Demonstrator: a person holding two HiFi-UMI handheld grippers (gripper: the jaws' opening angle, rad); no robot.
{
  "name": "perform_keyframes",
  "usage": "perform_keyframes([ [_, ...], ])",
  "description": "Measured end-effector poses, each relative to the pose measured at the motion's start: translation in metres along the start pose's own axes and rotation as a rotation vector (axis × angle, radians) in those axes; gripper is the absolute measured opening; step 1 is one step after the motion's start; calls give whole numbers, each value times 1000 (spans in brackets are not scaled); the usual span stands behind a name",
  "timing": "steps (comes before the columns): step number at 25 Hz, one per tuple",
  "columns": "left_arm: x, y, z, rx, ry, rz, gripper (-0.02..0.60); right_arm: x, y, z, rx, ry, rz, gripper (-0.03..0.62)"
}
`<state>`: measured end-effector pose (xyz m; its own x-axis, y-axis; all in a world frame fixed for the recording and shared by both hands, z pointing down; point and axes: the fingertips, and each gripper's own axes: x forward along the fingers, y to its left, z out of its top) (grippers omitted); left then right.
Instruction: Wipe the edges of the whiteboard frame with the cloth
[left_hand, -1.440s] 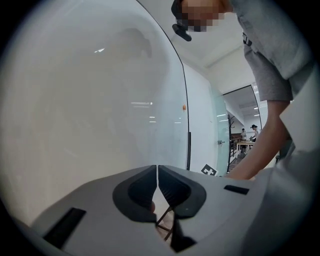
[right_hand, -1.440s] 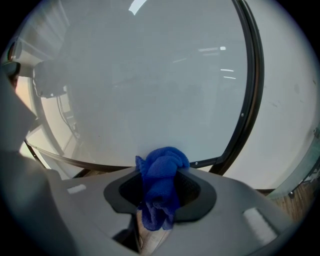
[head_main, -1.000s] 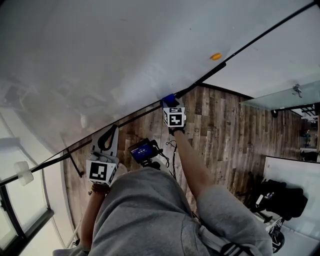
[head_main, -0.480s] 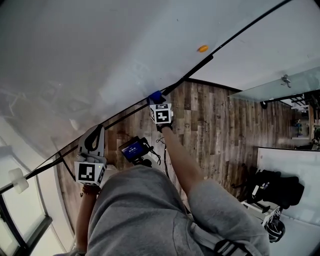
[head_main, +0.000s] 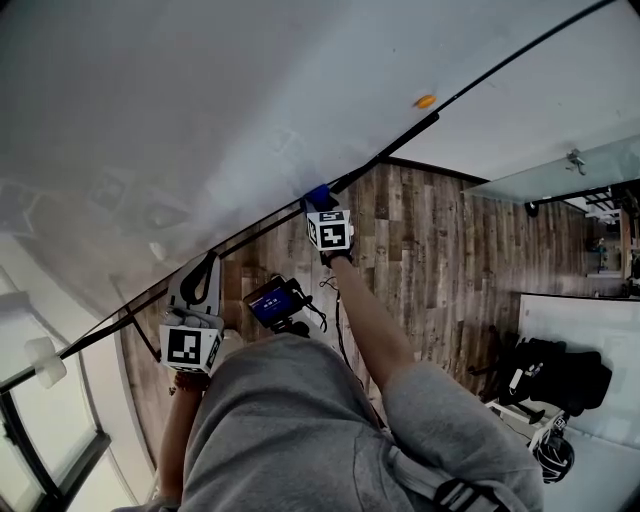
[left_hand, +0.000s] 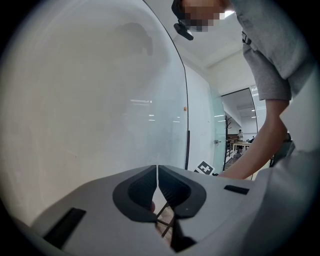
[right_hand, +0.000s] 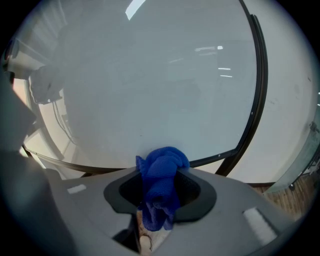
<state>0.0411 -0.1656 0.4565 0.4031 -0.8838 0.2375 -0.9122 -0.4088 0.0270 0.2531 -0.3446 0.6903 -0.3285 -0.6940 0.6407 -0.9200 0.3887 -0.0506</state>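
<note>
One whiteboard, one blue cloth, two grippers, namely the left gripper and the right gripper, one small orange spot, one lit screen.

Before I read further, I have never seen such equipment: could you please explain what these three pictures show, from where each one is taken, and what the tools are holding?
There is no robot here: a person holds a two-jaw gripper in each hand. The head view comes from a camera on the person's head, looking down at a whiteboard and a wooden floor. The other two cameras ride on the grippers and look along their jaws. The right gripper is shut on a blue cloth, held at the board's black frame. The left gripper is shut and empty, close to the board. A small orange thing sits on the board.
</note>
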Motion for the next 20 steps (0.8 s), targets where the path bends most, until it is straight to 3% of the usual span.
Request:
perform_keyframes([
  [14, -19, 15, -9, -14, 16, 14, 17, -4, 26, -7, -1, 4, 9, 146],
  [17, -24, 19, -10, -24, -32, 26, 18, -4, 31, -8, -3, 7, 8, 146],
  [20, -29, 24, -13, -26, -5, 26, 17, -4, 34, -9, -1, 12, 4, 146],
])
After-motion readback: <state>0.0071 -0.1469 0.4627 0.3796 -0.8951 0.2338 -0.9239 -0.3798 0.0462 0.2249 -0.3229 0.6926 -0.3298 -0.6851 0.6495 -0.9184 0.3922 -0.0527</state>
